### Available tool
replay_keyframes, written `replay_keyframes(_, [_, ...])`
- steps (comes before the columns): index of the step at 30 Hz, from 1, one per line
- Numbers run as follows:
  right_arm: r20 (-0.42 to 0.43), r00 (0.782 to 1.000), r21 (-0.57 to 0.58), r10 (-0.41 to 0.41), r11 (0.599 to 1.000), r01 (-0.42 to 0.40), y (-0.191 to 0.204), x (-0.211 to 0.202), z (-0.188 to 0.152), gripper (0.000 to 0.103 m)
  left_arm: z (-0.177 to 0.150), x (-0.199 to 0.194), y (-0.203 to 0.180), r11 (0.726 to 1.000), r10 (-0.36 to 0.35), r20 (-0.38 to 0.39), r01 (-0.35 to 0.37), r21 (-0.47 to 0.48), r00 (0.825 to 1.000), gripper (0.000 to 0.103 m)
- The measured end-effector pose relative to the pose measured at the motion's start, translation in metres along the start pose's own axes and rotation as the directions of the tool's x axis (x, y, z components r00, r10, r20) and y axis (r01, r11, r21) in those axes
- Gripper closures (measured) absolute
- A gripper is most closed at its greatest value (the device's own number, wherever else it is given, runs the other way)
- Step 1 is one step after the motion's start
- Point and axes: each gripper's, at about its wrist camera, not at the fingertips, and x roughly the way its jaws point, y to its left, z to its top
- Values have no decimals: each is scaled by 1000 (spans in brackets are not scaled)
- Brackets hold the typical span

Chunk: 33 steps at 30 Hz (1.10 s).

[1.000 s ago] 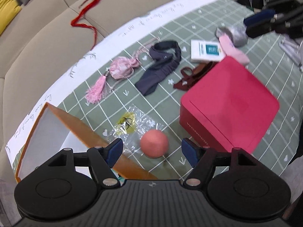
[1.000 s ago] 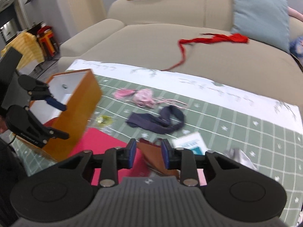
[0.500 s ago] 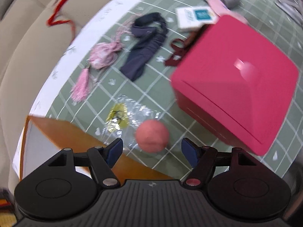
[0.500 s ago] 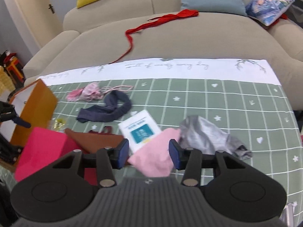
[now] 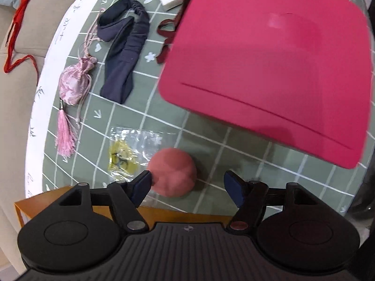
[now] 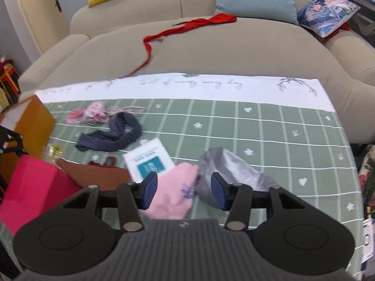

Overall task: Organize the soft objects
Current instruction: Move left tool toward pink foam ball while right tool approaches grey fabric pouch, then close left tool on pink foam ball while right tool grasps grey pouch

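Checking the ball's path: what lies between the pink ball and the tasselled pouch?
In the left wrist view, a clear plastic packet lies between ball and pouch.

Soft, even indoor light; fisheye-bent edges; slight motion blur throughout.

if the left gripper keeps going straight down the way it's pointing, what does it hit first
Most likely the pink ball. The left gripper is open and aimed steeply down at it, though the ball sits off-centre, near the finger on the picture's left. Past it lies the green checked tablecloth.
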Motion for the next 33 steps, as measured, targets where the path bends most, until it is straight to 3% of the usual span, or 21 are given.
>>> replay_keyframes(7, [-63,991,-67,-117,991,112,-12,15,-3,52,2,10,21,999,5,-8,-6,-50,1000,25])
replay_keyframes(9, [-91,986,-96,-141,987,132,-13,21,-4,52,3,16,23,998,2,-24,-3,-61,1000,34])
replay_keyframes(14, [-165,980,-138,-108,987,86,-3,39,-11,51,5,28,24,997,-20,-42,16,-73,999,44])
replay_keyframes(15, [-173,980,-149,-101,986,75,0,43,-12,43,6,29,25,997,-23,-40,19,-79,999,45])
replay_keyframes(17, [-160,980,-182,-121,979,92,5,47,-11,36,6,29,27,995,-31,-27,28,-96,999,47])
replay_keyframes(22, [-98,980,-136,-176,977,162,-6,49,2,36,5,26,30,992,-61,2,61,-110,998,48])
replay_keyframes(26, [-109,971,-140,-214,970,198,-11,63,5,36,3,28,33,990,-62,10,63,-129,998,48])
replay_keyframes(30, [-139,958,-170,-250,959,226,-13,81,2,36,1,28,35,988,-58,21,60,-139,998,48])
replay_keyframes(32, [-151,960,-152,-234,965,211,-17,85,1,44,1,26,36,987,-54,30,58,-148,998,48])
replay_keyframes(33, [-159,963,-140,-219,970,198,-19,86,1,55,0,25,37,987,-52,35,57,-151,998,48])
